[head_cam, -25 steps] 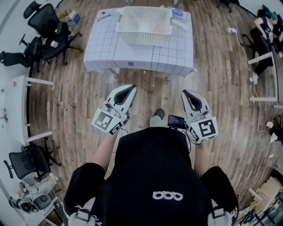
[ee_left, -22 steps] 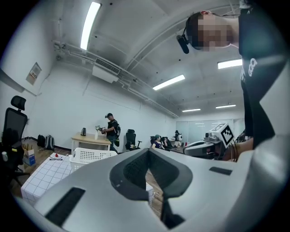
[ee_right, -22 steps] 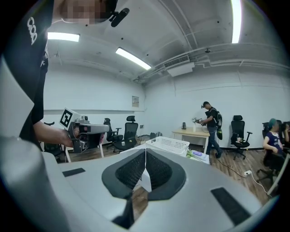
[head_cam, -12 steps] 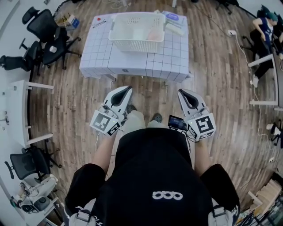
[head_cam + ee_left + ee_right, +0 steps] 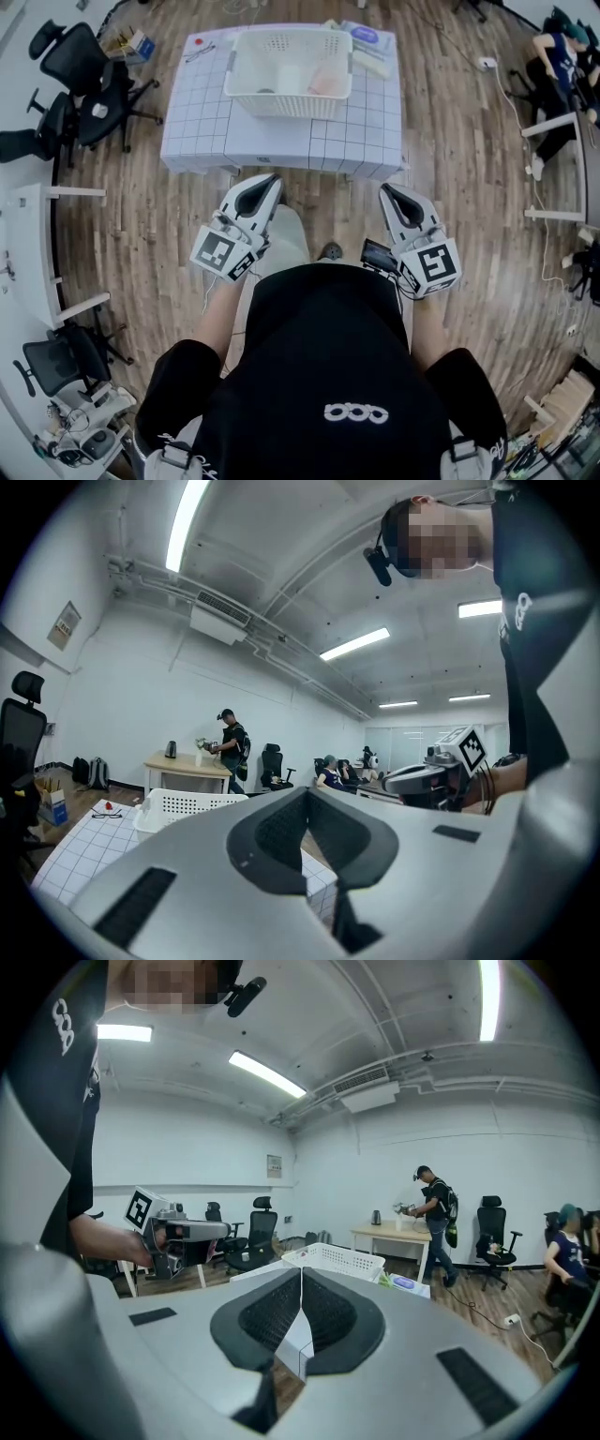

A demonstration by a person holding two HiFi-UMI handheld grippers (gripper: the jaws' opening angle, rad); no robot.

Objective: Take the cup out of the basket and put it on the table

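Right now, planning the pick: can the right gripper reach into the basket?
Probably not yet: the right gripper hangs over the floor short of the table, with the basket set further back; nothing blocks the way.

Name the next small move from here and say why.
Probably move forward toward the basket: the left gripper and right gripper, jaws shut and empty, hang short of the table, so the basket looks out of reach.
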